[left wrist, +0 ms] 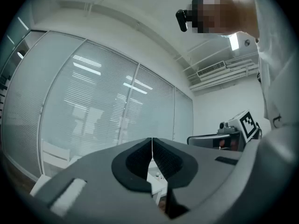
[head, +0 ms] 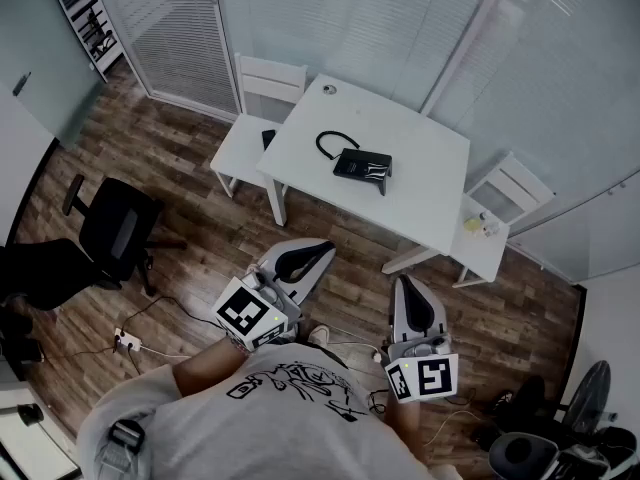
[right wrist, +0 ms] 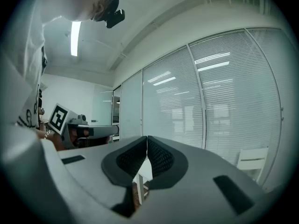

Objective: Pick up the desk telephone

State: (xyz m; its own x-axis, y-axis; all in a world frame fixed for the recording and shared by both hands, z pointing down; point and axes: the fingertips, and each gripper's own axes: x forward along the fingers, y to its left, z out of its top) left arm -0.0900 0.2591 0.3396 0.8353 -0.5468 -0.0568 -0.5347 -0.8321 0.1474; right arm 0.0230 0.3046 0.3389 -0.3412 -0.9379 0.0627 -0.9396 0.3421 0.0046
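Note:
A black desk telephone (head: 363, 166) with a looped black cord (head: 330, 144) lies near the middle of a white table (head: 420, 193), seen from above in the head view. My left gripper (head: 322, 247) is held level well short of the table's near edge, jaws shut on nothing. My right gripper (head: 405, 283) sits beside it, also shut and empty. In the left gripper view the shut jaws (left wrist: 152, 141) face window blinds, with the right gripper's marker cube (left wrist: 248, 123) at the right. In the right gripper view the shut jaws (right wrist: 147, 139) face blinds too; the phone is hidden in both.
White chairs stand at the table's far-left (head: 262, 96) and right (head: 497, 208) sides. A black office chair (head: 112, 223) and a power strip (head: 127, 342) with cable lie on the wood floor at left. Glass walls with blinds (head: 350, 18) close off the back. A fan (head: 585, 403) stands lower right.

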